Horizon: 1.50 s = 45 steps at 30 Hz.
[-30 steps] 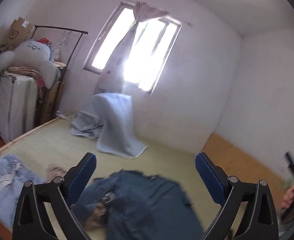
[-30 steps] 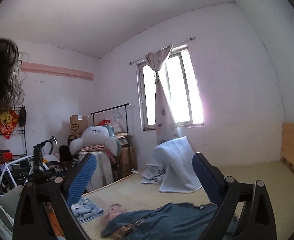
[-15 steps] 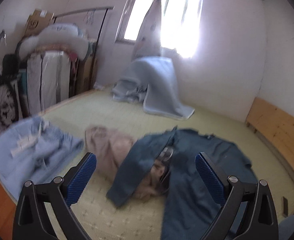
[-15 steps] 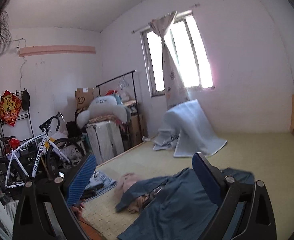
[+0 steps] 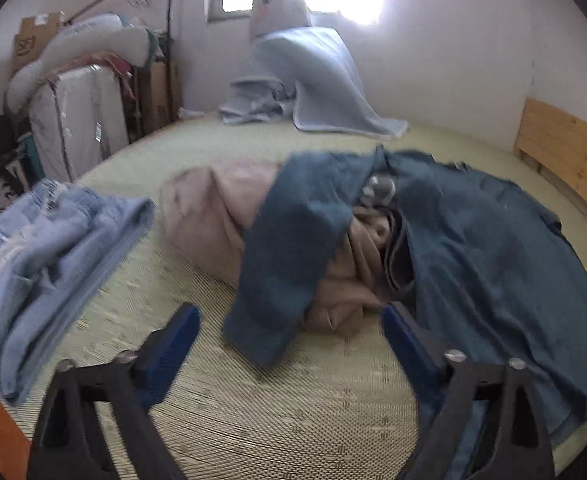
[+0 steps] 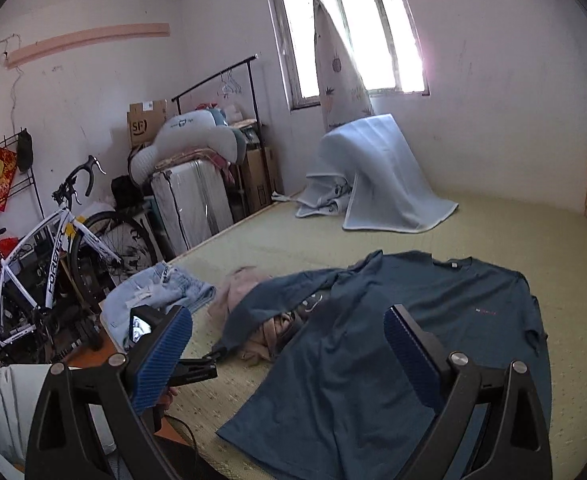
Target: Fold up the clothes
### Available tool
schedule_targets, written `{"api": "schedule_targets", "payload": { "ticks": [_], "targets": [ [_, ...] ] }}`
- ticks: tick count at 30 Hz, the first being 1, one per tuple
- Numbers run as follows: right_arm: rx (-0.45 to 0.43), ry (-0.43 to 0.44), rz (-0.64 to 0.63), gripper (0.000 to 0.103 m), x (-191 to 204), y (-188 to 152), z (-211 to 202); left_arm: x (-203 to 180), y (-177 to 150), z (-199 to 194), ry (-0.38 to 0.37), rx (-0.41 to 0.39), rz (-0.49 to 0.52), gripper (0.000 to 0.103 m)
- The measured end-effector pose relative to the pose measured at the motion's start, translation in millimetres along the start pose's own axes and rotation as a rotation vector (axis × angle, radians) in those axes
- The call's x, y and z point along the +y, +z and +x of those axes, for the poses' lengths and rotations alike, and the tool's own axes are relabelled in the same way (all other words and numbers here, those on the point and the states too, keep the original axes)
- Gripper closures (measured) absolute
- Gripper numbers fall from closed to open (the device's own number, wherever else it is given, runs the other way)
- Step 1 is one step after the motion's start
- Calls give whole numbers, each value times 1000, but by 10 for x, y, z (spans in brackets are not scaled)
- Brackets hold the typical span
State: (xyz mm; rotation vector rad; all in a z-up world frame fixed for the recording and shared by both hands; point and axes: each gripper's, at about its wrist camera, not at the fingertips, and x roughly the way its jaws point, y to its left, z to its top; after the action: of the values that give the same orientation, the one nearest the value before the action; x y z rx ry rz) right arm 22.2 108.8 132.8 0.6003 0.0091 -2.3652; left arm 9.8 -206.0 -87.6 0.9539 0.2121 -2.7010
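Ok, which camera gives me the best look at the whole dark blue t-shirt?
The right wrist view. There the dark blue t-shirt shows collar, chest print and hem, spread on the mat, one sleeve lying over the beige garment. The left wrist view is blurred and the frame's edge cuts the shirt off, though that sleeve appears closer.

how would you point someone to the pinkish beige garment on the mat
Start at the woven mat covering the bed, between the folded light blue jeans and the spread dark blue t-shirt. The pinkish beige garment lies crumpled there, partly under the shirt's sleeve. It is the only warm-coloured, bunched-up piece.
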Motion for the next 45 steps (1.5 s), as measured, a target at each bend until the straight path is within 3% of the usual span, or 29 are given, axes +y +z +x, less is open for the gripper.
{"api": "schedule_targets", "payload": {
  "ticks": [4,6,14,16,18,24,30,36,41,45],
  "targets": [
    [24,-3,17,4,-46,-151,198,58,-56,147,10,25,7,28],
    [48,4,42,4,-110,-262,329,79,-73,213,10,42,5,42],
    [92,35,92,4,-236,-499,552,-93,-110,399,29,74,112,48],
    [95,41,103,4,-271,-536,560,-106,-115,443,43,90,123,57],
    [93,42,115,4,-315,-550,549,-106,-119,486,57,107,127,74],
    [86,42,159,4,-430,-575,504,-70,-94,551,101,121,138,99],
    [76,44,156,4,-432,-566,453,38,90,316,39,52,61,101],
    [68,63,166,4,-459,-567,417,141,473,-169,-94,-55,-45,102],
    [64,86,178,4,-503,-607,379,282,890,-511,-207,-93,-115,102],
    [60,105,185,4,-544,-637,346,265,1336,-762,-293,-121,-86,102]
  ]
}}
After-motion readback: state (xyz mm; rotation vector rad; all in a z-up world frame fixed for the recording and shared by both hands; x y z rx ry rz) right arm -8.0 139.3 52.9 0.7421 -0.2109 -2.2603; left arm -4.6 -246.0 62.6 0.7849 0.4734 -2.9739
